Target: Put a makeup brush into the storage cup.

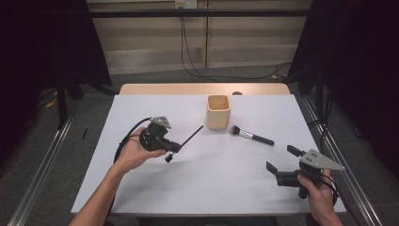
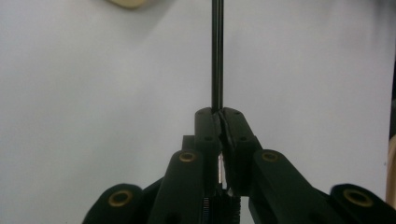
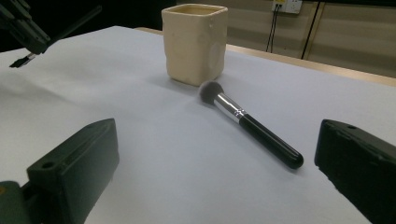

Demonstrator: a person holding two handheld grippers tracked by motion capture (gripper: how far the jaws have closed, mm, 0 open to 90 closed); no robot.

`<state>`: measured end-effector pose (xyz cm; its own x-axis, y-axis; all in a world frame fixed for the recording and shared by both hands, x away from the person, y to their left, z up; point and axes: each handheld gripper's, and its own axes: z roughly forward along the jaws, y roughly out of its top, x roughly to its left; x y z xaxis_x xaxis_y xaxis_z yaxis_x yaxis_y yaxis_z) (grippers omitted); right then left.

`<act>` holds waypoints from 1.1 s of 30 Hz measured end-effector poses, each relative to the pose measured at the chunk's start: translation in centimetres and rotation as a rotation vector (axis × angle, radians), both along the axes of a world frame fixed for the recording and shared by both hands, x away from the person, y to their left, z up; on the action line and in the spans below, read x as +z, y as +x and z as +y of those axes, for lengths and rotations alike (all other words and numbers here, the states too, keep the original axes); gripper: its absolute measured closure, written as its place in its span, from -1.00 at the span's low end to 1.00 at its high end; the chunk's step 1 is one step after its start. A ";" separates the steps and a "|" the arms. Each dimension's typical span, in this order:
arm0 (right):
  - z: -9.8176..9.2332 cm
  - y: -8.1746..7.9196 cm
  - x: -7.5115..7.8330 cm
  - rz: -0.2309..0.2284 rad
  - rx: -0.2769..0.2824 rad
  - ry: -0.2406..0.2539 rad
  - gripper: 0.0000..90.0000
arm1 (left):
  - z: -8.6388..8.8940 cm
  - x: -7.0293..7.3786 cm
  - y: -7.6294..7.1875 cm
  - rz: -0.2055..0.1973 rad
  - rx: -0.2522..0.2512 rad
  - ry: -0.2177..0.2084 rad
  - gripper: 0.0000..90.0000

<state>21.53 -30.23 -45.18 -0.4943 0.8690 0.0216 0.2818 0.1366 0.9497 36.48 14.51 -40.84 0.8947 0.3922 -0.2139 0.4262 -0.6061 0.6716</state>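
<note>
From above, left side: we see the left hand-held gripper [image 1: 172,151] clamped on a thin black stick-like tool [image 1: 190,137], lifted off the white surface [image 1: 155,188] and angled toward the cream cup [image 1: 219,111].
From above, right side: the right hand-held gripper [image 1: 278,162] rests low with jaws spread wide, nothing between them; the makeup brush [image 1: 251,135] lies just beyond it, beside the cup.
Left gripper view: jaws pinched tight on the thin tool [image 2: 217,56], whose shaft runs straight ahead toward the cup's base [image 2: 128,3].
Right gripper view: wide jaws frame the brush [image 3: 247,122], bristles near the cup [image 3: 194,43].
Step in hand: we judge we are carrying the thin tool to the cup.
Next move: tip the shaft upright above the cup's mouth, then release.
</note>
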 end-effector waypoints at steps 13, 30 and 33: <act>0.0 0.1 0.0 0.001 -0.003 -0.001 -1.00 | 2.0 0.5 -1.1 -0.103 0.144 -0.156 0.91; 0.1 -0.1 0.0 0.006 0.020 0.010 -1.00 | -0.1 0.5 -3.8 -0.134 0.054 -0.283 0.91; 0.3 -0.2 0.0 0.006 0.036 0.007 -1.00 | -0.8 0.4 -4.1 -0.124 0.034 -0.282 0.91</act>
